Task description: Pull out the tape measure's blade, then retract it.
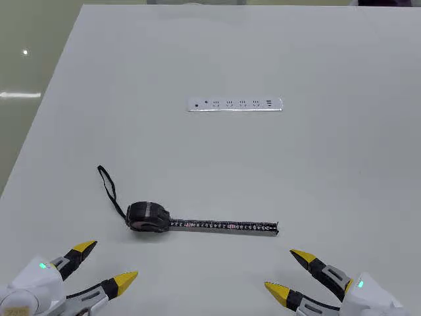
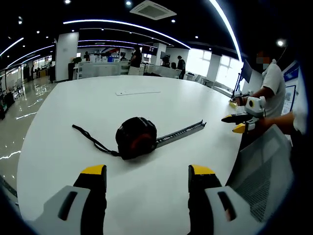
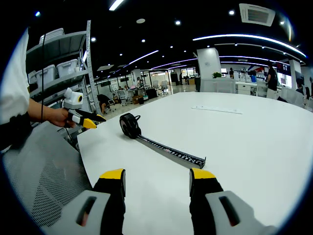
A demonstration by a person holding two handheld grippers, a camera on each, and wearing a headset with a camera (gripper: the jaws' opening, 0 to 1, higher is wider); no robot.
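I see the left gripper (image 1: 106, 262) at the lower left of the head view, its yellow-tipped jaws spread wide with nothing between them. The right gripper (image 1: 289, 272) sits at the lower right in the same condition: jaws wide apart, holding nothing. Both grippers hover over the near edge of the plain white table (image 1: 263, 164), well apart from each other.

The black, rounded tape measure case (image 1: 147, 216) lies on the table between the two grippers and a little beyond them, nearer the left gripper. Neither gripper touches it. The dark, graduated metal blade (image 1: 223, 226) is drawn out of the case and lies flat on the surface, running toward the right gripper's side. In the right gripper view, the blade's free end lies just ahead of that gripper's jaws. The end seems to carry a small hook, though I cannot confirm this at this size.

A thin black wrist strap (image 1: 108, 187) trails from the case on the side away from the blade and curves off across the table.

A long white power strip (image 1: 235, 105) lies flat farther back on the table, well apart from the tape measure
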